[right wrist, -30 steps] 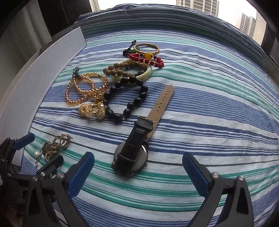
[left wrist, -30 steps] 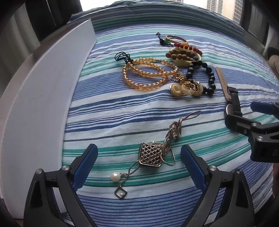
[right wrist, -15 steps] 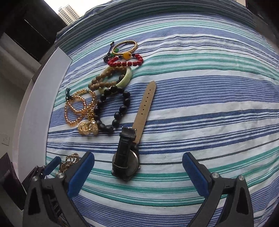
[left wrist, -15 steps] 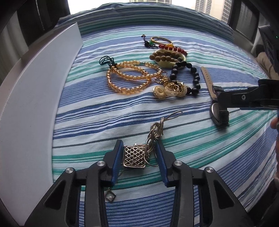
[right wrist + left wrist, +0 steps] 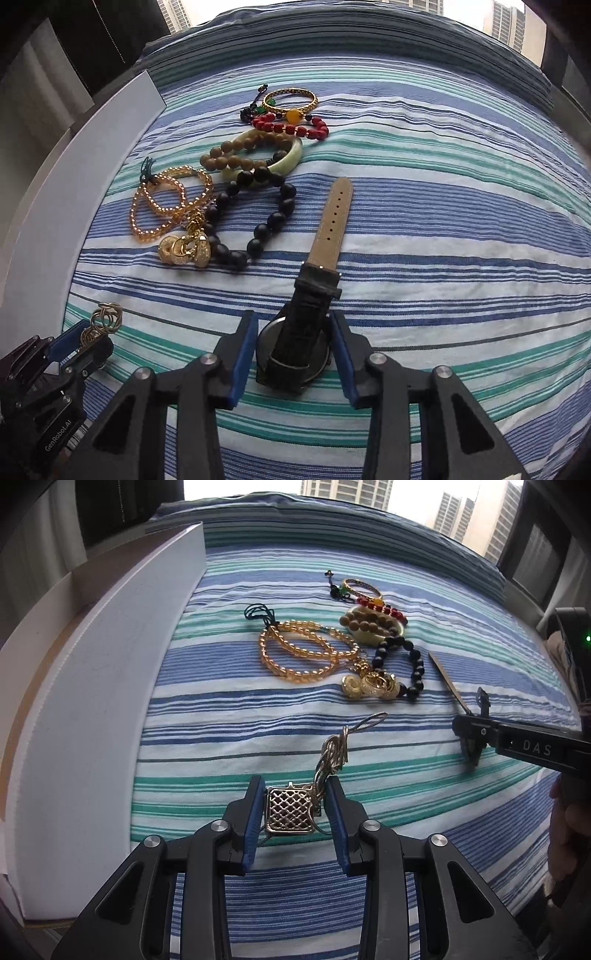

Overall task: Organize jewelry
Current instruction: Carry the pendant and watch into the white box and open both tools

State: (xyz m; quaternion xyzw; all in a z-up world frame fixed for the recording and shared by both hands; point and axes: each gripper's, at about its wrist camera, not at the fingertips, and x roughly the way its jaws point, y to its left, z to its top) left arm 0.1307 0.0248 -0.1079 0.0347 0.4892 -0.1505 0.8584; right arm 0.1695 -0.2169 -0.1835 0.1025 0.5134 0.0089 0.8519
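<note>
Necklace pendant (image 5: 290, 809) clamped in closing left claw (image 5: 295, 812), watch (image 5: 295, 354) between closing right claw (image 5: 293, 354) pads.

Left gripper (image 5: 295, 812) gone from wide open to closing on the lattice pendant (image 5: 290, 810), pads against its sides. Right gripper (image 5: 293, 350) dropped in around the watch (image 5: 295, 354), jaws closing from fully spread.

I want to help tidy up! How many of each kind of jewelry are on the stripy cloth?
Bead bracelets: 4 (amber double loop, brown, black, red)
Bangles: 2 (gold, pale green)
Watch: 1
Pendant necklace: 1
Gold charm cluster: 1
Total: 9
</note>
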